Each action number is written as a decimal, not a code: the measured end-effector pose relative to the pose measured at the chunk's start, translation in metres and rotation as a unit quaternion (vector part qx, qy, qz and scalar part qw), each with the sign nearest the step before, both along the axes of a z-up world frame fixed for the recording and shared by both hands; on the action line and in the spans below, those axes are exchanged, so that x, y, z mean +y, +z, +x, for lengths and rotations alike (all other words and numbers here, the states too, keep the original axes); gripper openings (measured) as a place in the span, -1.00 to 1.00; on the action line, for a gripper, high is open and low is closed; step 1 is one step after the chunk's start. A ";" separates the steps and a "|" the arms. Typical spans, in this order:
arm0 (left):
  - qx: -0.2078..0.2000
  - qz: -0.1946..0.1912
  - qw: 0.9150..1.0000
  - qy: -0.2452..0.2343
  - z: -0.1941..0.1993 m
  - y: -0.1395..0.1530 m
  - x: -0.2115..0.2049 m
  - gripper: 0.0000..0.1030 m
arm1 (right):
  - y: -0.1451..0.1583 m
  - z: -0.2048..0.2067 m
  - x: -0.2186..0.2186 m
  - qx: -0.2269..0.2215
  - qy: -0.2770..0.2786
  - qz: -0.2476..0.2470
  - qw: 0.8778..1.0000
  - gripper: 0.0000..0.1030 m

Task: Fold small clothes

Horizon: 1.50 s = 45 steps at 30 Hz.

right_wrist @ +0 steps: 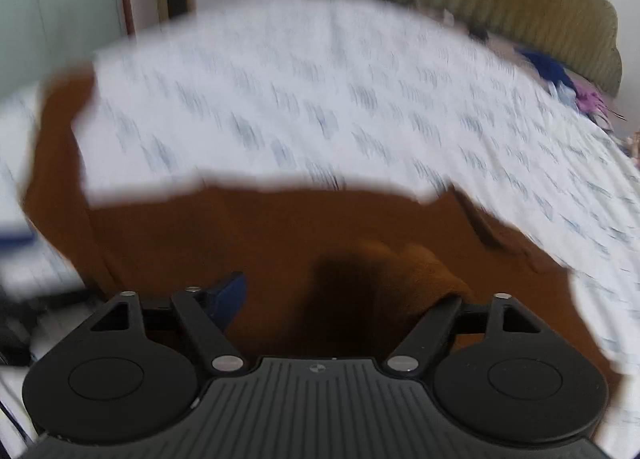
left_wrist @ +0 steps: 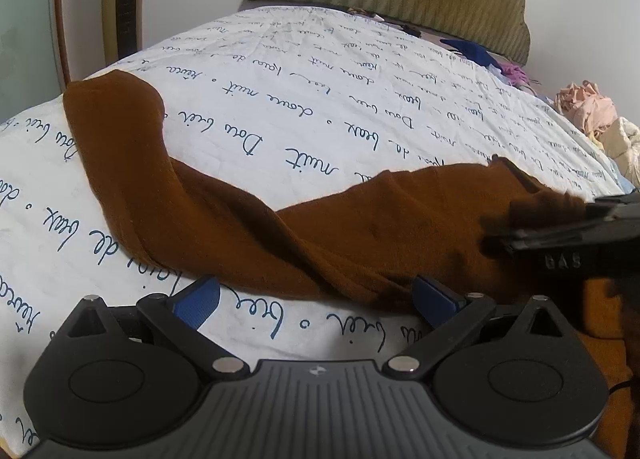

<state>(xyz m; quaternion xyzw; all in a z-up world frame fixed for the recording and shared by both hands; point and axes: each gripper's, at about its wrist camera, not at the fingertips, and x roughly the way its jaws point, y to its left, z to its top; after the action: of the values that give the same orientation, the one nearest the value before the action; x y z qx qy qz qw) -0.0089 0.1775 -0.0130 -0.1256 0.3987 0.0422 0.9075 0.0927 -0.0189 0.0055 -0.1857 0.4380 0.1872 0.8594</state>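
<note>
1. While the brown shirt (left_wrist: 320, 227) lies spread on the bed (left_wrist: 280, 91), the left tongs (left_wrist: 316, 299) wait wide open, holding nothing.
2. The right tongs (right_wrist: 340, 299) seem open around bunched cloth.
3. Next: pinch, then fold over.

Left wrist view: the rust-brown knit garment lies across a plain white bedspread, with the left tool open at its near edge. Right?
Not quite. The bedspread is not plain: the left wrist view shows white fabric printed all over with dark blue cursive handwriting. The rest holds: the rust-brown knit garment lies across it, and the left tool is open at its near edge.
</note>
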 end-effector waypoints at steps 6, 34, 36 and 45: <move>-0.016 -0.001 1.000 -0.014 -0.003 0.001 -0.002 1.00 | 0.037 -0.009 -0.077 0.064 -0.118 0.156 0.979 0.49; -0.025 0.022 0.998 -0.049 -0.003 0.013 -0.021 1.00 | -0.031 0.012 -0.130 0.110 -0.283 0.419 0.855 -0.73; -0.030 0.019 0.999 -0.033 -0.012 0.016 -0.006 1.00 | -0.019 0.015 -0.104 0.099 -0.252 0.411 0.870 -0.75; -0.041 0.030 0.996 0.071 -0.039 0.024 0.072 1.00 | 0.010 0.015 0.073 0.034 -0.103 0.156 0.982 0.55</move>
<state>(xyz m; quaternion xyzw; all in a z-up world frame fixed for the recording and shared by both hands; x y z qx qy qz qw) -0.0481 0.2492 0.0113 -0.1284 0.3495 0.1135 0.9211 0.1078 0.0545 0.0160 0.0035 0.4494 0.1706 0.8769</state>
